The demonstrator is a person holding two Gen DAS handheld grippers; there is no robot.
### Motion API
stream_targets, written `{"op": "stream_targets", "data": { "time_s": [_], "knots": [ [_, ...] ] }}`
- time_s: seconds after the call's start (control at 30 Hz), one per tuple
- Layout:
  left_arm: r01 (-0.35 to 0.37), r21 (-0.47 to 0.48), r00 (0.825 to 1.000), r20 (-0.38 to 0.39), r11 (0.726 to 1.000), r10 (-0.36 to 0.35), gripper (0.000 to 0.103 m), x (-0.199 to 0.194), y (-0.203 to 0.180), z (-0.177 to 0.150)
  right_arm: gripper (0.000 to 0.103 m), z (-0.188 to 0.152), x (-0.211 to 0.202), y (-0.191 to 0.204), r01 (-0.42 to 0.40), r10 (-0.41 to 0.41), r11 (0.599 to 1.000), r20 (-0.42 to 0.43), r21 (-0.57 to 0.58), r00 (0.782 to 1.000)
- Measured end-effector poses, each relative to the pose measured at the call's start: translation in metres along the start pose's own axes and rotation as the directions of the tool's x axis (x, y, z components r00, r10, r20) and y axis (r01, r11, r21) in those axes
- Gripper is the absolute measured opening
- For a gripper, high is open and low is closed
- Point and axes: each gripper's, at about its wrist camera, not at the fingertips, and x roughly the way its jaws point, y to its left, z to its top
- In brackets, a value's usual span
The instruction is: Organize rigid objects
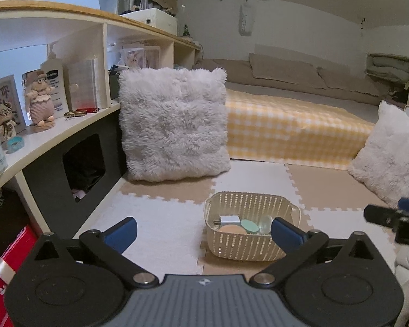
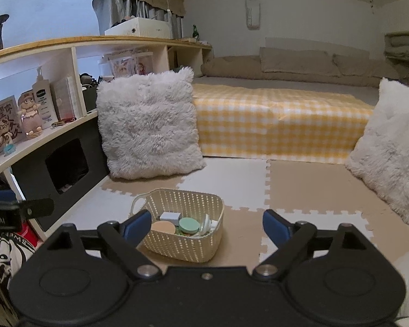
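Your left tongs (image 1: 203, 231) are spread wide with nothing between the blue fingers (image 1: 122, 233), and your right tongs (image 2: 207, 227) stand open and empty too. The basket (image 1: 255, 248), cream and woven-looking, sits on the foam floor mat (image 1: 161, 218) just ahead of you, toward the right finger in the left view and toward the left finger in the right view (image 2: 177, 245). Inside it you have a small white box (image 2: 169, 216), a tan round pad (image 2: 163, 228), a mint green round case (image 2: 189, 224) and a clear round piece (image 2: 205, 224), all lying close together on the bottom. Beyond the basket, a fluffy white cushion (image 1: 174, 125) leans at the near end of the shelf (image 1: 68, 133) on the left, and a second cushion (image 2: 387, 152) sits far right beside the bed with the yellow checked cover (image 2: 280, 122). On the shelf you can see a lotion bottle (image 1: 54, 84) and a small doll (image 1: 39, 100).
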Motion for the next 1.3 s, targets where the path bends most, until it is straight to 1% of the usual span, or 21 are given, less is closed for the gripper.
{"op": "stream_targets", "data": {
  "time_s": [0.17, 0.23, 0.33, 0.57, 0.8, 0.97, 1.3],
  "knots": [
    [-0.021, -0.006, 1.000, -0.010, 1.000, 0.021, 0.103, 0.003, -0.002, -0.014, 0.095, -0.007, -0.007, 0.001, 0.034, -0.034, 0.999, 0.022, -0.019, 0.999],
    [-0.030, -0.001, 1.000, -0.001, 1.000, 0.030, 0.103, 0.003, -0.002, -0.016, 0.101, -0.011, -0.009, -0.001, 0.049, -0.049, 0.999, 0.021, -0.021, 0.999],
    [-0.032, 0.007, 0.999, 0.024, 0.999, 0.032, 0.103, 0.001, -0.004, -0.017, 0.103, -0.016, -0.011, -0.003, 0.068, -0.067, 0.998, 0.024, -0.018, 0.997],
    [-0.005, 0.019, 0.999, 0.047, 1.000, 0.004, 0.103, -0.003, -0.006, -0.025, 0.103, -0.026, -0.017, -0.008, 0.095, -0.095, 0.995, 0.043, 0.003, 0.994],
    [-0.003, 0.034, 0.998, 0.063, 0.999, 0.001, 0.103, -0.004, -0.009, -0.028, 0.103, -0.037, -0.022, -0.007, 0.115, -0.115, 0.993, 0.059, 0.011, 0.992],
    [-0.003, 0.053, 0.998, 0.067, 0.999, -0.001, 0.103, -0.005, -0.013, -0.030, 0.103, -0.038, -0.023, -0.009, 0.117, -0.119, 0.993, 0.062, 0.026, 0.991],
    [0.011, 0.053, 0.998, 0.061, 0.999, -0.014, 0.103, -0.004, -0.012, -0.030, 0.103, -0.038, -0.023, -0.006, 0.122, -0.123, 0.992, 0.065, 0.014, 0.990]
  ]
}}
